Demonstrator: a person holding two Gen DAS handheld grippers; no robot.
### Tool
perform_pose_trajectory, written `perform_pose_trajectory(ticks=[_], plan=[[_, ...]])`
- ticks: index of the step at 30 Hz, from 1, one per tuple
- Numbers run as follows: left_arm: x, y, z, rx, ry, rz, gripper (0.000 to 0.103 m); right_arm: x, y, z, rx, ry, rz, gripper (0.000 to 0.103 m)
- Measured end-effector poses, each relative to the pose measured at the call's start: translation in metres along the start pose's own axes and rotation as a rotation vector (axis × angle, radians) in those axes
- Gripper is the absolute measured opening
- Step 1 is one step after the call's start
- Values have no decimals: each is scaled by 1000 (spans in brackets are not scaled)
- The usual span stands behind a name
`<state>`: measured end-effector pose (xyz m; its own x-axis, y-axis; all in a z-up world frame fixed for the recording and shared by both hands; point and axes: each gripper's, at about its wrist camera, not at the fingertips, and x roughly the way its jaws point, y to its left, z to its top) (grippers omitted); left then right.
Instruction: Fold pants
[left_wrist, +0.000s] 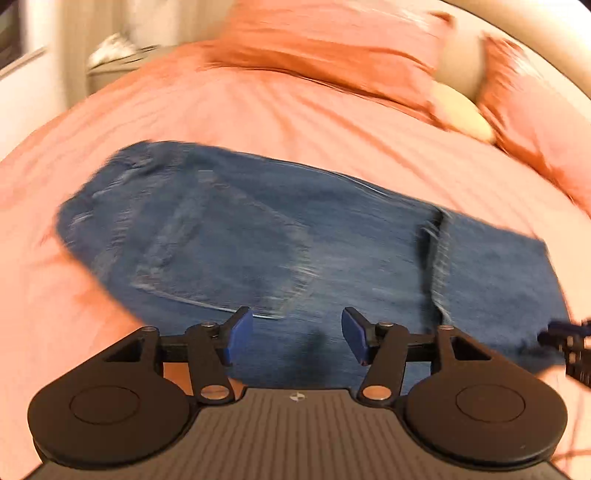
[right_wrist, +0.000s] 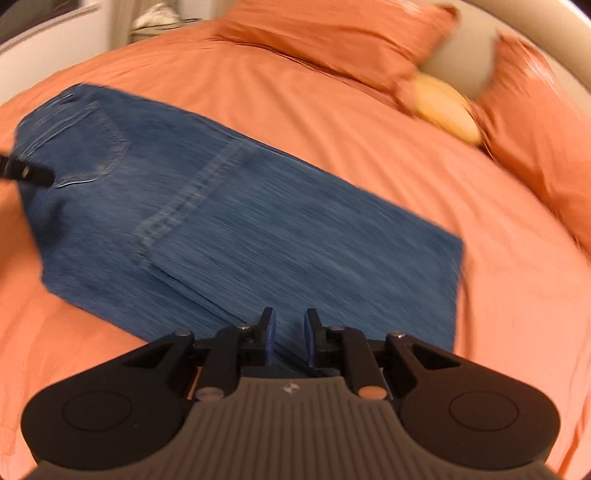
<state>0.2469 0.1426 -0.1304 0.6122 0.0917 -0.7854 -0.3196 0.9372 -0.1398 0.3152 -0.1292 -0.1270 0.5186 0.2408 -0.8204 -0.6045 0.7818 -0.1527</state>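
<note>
Blue jeans (left_wrist: 295, 236) lie folded on an orange bed cover (left_wrist: 258, 110), back pocket up. My left gripper (left_wrist: 297, 325) hovers over their near edge, open wide, with nothing between its blue pads. In the right wrist view the jeans (right_wrist: 258, 221) run from upper left to lower right, a leg seam crossing the top layer. My right gripper (right_wrist: 290, 332) hangs above their near edge with a narrow gap between the pads and no cloth pinched. Each gripper's tip shows in the other's view: the right gripper (left_wrist: 569, 339) at the right edge, the left gripper (right_wrist: 26, 173) by the pocket.
Orange pillows (right_wrist: 332, 33) and a yellow cushion (right_wrist: 447, 107) lie at the head of the bed, against a beige headboard (right_wrist: 461, 55). A pale object (left_wrist: 110, 51) sits beyond the bed's far left edge. Both views are motion-blurred.
</note>
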Motion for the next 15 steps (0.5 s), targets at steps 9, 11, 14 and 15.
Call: perform_pose_trajectory(ticks=[9,11,14,15], plan=[[2,76,10,-292,-9,26,82,19,50,39,-161,-8,-11,15],[5,95,9,-350,1,9,82,25,54,44,-199,-1,-11,14],[13,119,9,-425,8,-45,82,33,59,52,-253,5,4,14],[15,127,9,-445,8,-58,82,36,61,55,-273,9,9,14]])
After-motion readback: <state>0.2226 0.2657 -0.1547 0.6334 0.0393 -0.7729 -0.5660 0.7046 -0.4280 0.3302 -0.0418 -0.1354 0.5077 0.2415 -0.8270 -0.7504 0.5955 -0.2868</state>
